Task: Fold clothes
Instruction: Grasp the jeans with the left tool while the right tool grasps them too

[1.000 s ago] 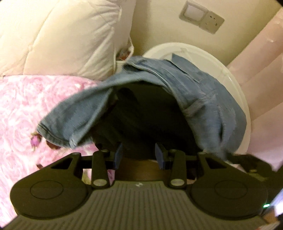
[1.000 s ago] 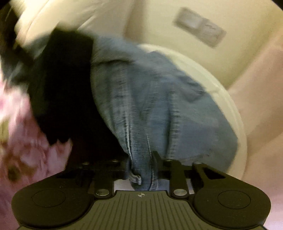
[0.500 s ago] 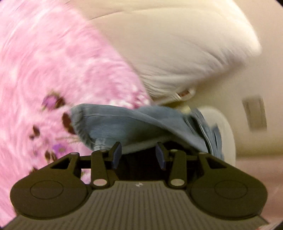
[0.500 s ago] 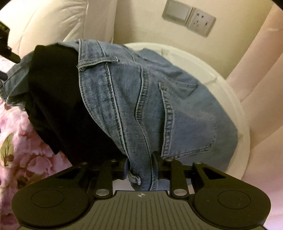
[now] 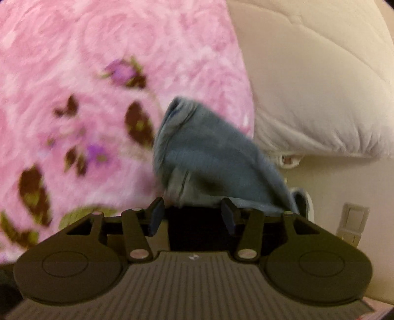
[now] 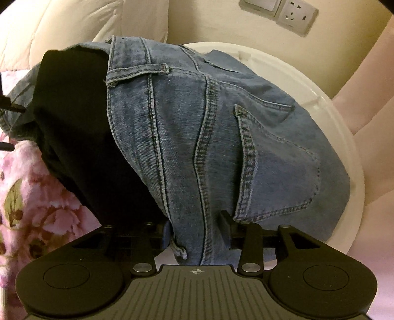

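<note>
Blue jeans (image 6: 221,137) lie over a black garment (image 6: 81,128) and a white round table (image 6: 344,137); back pocket and belt loop face me. My right gripper (image 6: 197,233) has its jaws apart with the jeans' waistband bunched between them; the fingers (image 6: 225,226) touch the denim on each side. In the left wrist view a fold of the jeans (image 5: 209,157) hangs just ahead of my left gripper (image 5: 192,216), whose jaws stand open over dark cloth (image 5: 194,229), apart from the denim.
A pink floral blanket (image 5: 86,98) covers the bed on the left. A cream quilted pillow (image 5: 320,86) lies at the bed's head. A wall socket (image 6: 290,12) is above the table. Pink curtains (image 6: 374,73) hang to the right.
My left gripper has swung left and rolled, so the blanket now fills its view and the table has gone from it. The right gripper has moved closer to the jeans, holding the same spot.
</note>
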